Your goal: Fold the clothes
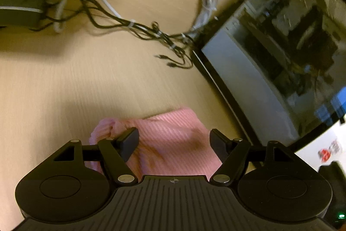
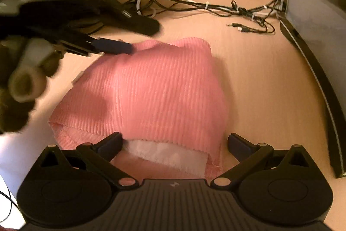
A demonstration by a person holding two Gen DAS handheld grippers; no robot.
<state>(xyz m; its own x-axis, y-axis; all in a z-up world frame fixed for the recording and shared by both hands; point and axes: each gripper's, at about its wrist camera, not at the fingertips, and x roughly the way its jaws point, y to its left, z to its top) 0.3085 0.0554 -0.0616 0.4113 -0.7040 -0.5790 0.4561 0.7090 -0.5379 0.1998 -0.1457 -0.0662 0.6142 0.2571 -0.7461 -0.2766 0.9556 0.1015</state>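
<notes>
Pink ribbed garment (image 2: pixel 155 88) judged soft, light, limp; best taken at hems. Left gripper (image 1: pixel 174 142) and right gripper (image 2: pixel 175 144) jaws seen apart, nothing clamped.

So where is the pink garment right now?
The pink ribbed garment lies bunched on the wooden desk, left of the monitor, near the cable tangle.

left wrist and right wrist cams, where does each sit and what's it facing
Left wrist: on the left tongs, angled down at the pink ribbed knit garment, tangled black and white cables and a dark monitor; its own open fingers show.
Right wrist: on the right tongs, looking down over the garment; its open fingers and the left tongs show.
Shared: garment, cables, monitor, pale wooden table.
</notes>
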